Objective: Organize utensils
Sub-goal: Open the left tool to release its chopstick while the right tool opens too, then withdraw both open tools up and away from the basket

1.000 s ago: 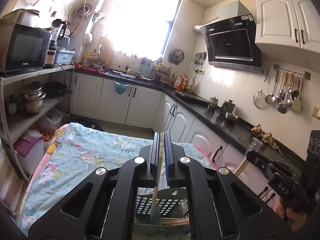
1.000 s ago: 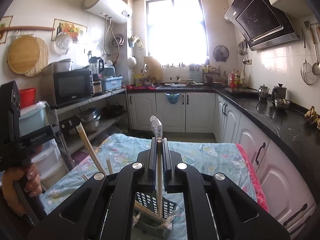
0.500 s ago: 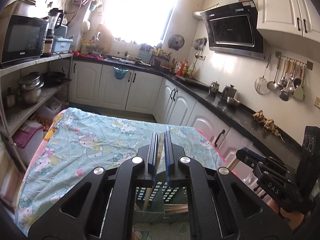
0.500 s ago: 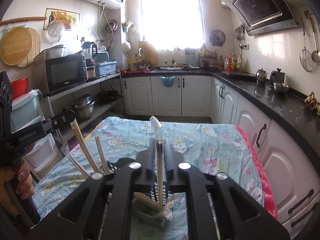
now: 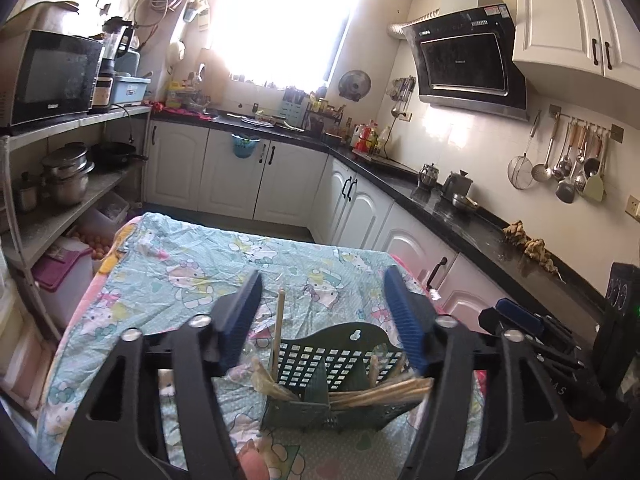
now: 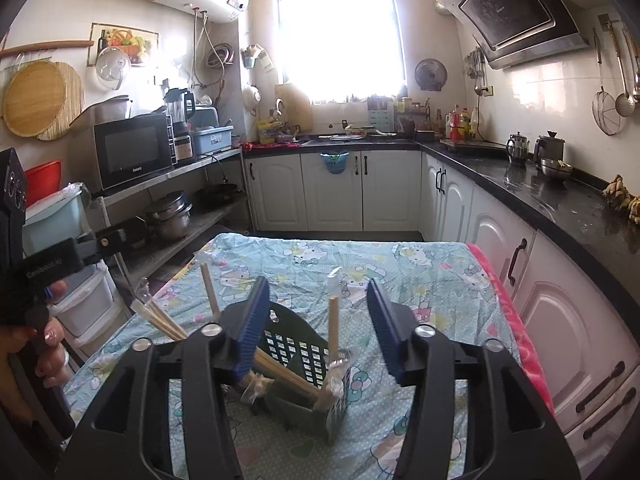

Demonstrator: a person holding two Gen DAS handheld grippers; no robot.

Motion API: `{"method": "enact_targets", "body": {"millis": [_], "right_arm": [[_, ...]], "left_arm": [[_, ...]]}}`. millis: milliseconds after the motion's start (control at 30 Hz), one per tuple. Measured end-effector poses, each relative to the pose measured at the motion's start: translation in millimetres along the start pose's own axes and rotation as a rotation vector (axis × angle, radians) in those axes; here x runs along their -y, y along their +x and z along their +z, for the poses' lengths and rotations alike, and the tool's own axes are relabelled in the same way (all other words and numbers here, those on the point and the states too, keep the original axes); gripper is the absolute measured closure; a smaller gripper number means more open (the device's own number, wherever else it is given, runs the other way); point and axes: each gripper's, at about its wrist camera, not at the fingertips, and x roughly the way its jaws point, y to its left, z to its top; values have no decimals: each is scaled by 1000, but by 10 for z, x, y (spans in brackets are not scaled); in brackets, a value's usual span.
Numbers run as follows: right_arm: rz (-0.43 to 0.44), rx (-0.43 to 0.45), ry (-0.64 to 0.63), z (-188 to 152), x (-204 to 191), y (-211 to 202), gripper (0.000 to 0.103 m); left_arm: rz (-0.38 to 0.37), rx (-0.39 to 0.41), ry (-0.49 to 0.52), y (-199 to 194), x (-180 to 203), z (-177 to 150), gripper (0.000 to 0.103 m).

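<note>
My left gripper point(image 5: 324, 316): jaws opening, nothing pinched; one chopstick point(image 5: 277, 332) stands free between them.
My right gripper point(image 6: 318, 320): jaws opening over the basket, pads clear of a wrapped chopstick point(image 6: 333, 328) leaning there.
Basket point(image 6: 298, 354): dark green, perforated, upright on the cartoon-print cloth point(image 6: 420, 268).
Chopsticks: bundles point(image 5: 380, 390) rest inside the basket, some lying across it, others slanting out.

Chopsticks point(image 6: 333, 322) in basket point(image 6: 298, 354) (jaws opening)
</note>
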Motion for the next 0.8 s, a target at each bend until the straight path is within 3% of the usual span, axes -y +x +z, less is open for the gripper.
{"method": "enact_targets", "body": {"millis": [267, 533, 800], "right_arm": [[15, 36, 9, -31, -17, -301, 31], [18, 65, -6, -122, -91, -597, 18], [23, 73, -12, -268, -181, -847, 13]], "left_arm": [[-11, 11, -2, -335, 70, -32, 14], [-3, 5, -12, -591, 90, -168, 11], [3, 3, -8, -818, 103, -371, 11]]}}
